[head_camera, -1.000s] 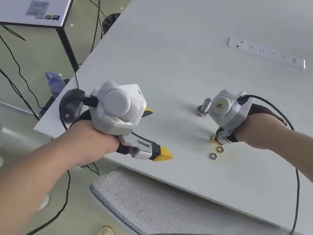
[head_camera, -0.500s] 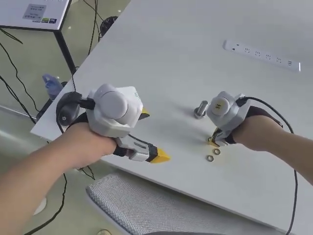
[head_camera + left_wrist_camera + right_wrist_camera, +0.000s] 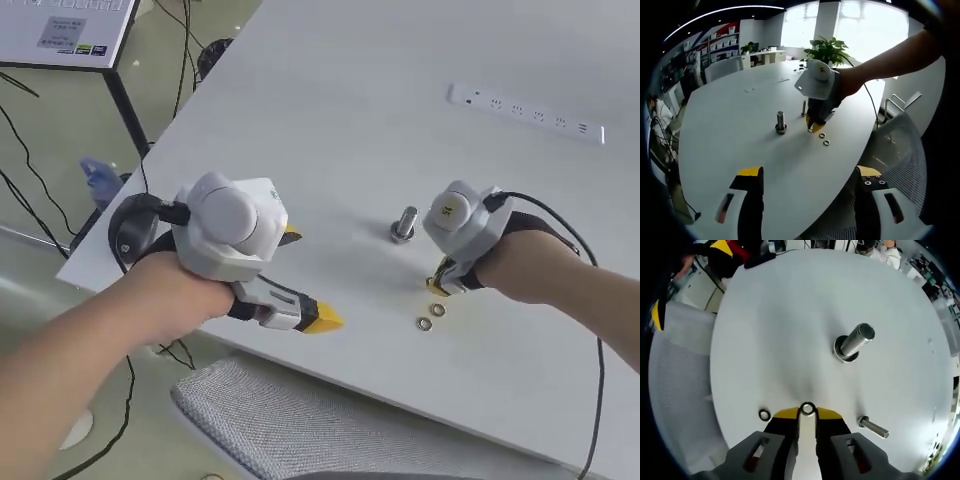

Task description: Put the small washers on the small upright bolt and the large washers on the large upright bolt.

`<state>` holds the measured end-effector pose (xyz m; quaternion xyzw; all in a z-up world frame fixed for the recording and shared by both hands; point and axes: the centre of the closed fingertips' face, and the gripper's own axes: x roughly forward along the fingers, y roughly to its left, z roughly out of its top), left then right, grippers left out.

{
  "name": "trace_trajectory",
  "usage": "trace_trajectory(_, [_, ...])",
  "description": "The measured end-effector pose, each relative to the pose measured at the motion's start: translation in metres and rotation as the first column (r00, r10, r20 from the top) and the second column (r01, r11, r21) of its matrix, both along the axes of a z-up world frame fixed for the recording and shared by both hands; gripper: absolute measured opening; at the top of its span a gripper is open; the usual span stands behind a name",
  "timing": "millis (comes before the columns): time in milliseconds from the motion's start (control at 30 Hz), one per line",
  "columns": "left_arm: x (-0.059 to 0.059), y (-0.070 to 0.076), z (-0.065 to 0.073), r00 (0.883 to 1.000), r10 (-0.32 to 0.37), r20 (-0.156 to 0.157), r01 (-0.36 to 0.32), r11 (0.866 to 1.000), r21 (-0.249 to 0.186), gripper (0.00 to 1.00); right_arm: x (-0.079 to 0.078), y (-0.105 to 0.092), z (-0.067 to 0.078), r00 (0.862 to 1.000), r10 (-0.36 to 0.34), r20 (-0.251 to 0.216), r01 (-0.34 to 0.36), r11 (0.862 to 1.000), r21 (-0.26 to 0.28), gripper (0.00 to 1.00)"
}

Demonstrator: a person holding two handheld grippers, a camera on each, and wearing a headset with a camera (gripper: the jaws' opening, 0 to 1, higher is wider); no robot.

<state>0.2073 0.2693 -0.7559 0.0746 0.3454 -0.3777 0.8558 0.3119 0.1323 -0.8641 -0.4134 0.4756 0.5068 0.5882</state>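
The large upright bolt stands on the white table. A thinner small bolt stands close by it. My right gripper points down at the table just right of the large bolt, shut on a washer pinched at its yellow tips. Two loose washers lie just in front of it, and one washer shows beside the right jaws. My left gripper hovers over the table's near edge, open and holding nothing.
A white power strip lies at the far right of the table. A grey mesh chair sits under the near edge. Cables and another desk's leg are on the floor to the left.
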Motion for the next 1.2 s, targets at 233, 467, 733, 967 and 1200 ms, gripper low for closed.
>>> trace_trajectory(233, [0.003,0.0,0.001,1.0,0.0,0.005,0.0,1.0,-0.002,0.73,0.002,-0.019,0.008,0.999,-0.043,0.005,0.043,0.999,0.003,0.11])
trace_trajectory(467, [0.003,0.001,-0.001,1.0,0.0,0.002,0.0,1.0,0.001,0.73,0.001,-0.037,0.013,0.996,-0.095,0.002,0.095,0.995,0.011,0.11])
trace_trajectory(733, [0.003,-0.001,-0.001,1.0,-0.011,-0.001,0.011,1.0,0.007,0.73,0.001,-0.058,0.021,0.988,-0.151,-0.003,0.151,0.988,0.018,0.11])
trace_trajectory(967, [0.004,-0.001,0.001,1.0,-0.014,0.003,0.014,1.0,0.009,0.72,0.015,-0.073,0.032,0.979,-0.205,0.011,0.204,0.979,0.027,0.11])
trace_trajectory(1200, [0.003,0.0,0.001,1.0,-0.01,0.001,0.01,1.0,0.009,0.72,0.031,-0.075,0.048,0.974,-0.224,0.024,0.223,0.974,0.042,0.11])
